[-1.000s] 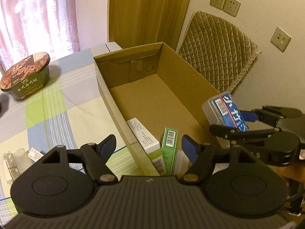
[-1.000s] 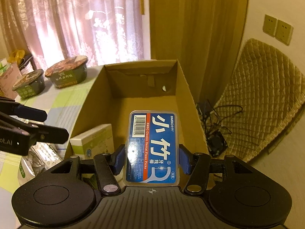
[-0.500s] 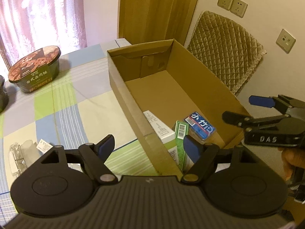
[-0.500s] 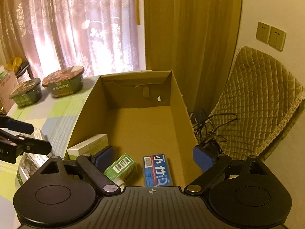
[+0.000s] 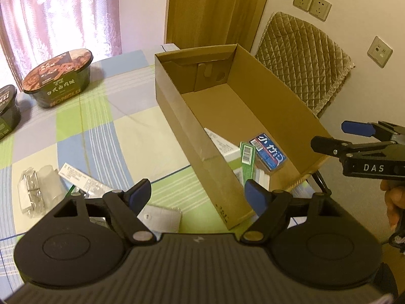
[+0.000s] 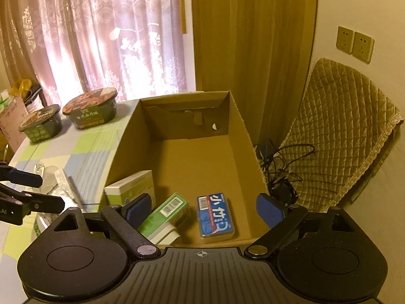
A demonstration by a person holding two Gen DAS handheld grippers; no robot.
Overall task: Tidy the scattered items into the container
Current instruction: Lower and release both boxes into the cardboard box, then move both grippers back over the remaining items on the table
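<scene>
- Since a second ago the blue floss-pick case point(image 6: 215, 214) has left the right gripper point(image 6: 202, 206) and now lies flat on the floor of the cardboard box point(image 6: 177, 116), at its near end.
- Right gripper: jaws spread wide, nothing between them, held above the near end of the box; in the left wrist view its body reads "DAS".
- Left gripper point(image 5: 198, 195): jaws also wide and empty, poised over the box's near left corner.
- Case label: large white characters on blue, a barcode on a red-edged end; the smaller print is too blurred now to read.
- Just left of the case, a green carton point(image 6: 164, 215) with a barcode lies tilted on a white item; a white-and-green box point(image 6: 131, 187) stands against the left wall.
- On the checked tablecloth point(image 5: 101, 126), outside the box: clear wrapped packets point(image 5: 35, 190) and a white printed label strip point(image 5: 73, 174), text illegible.
- Farther back, two instant bowls; the nearer bowl point(image 5: 59, 78) shows "MONCLU" beneath Chinese characters.
</scene>
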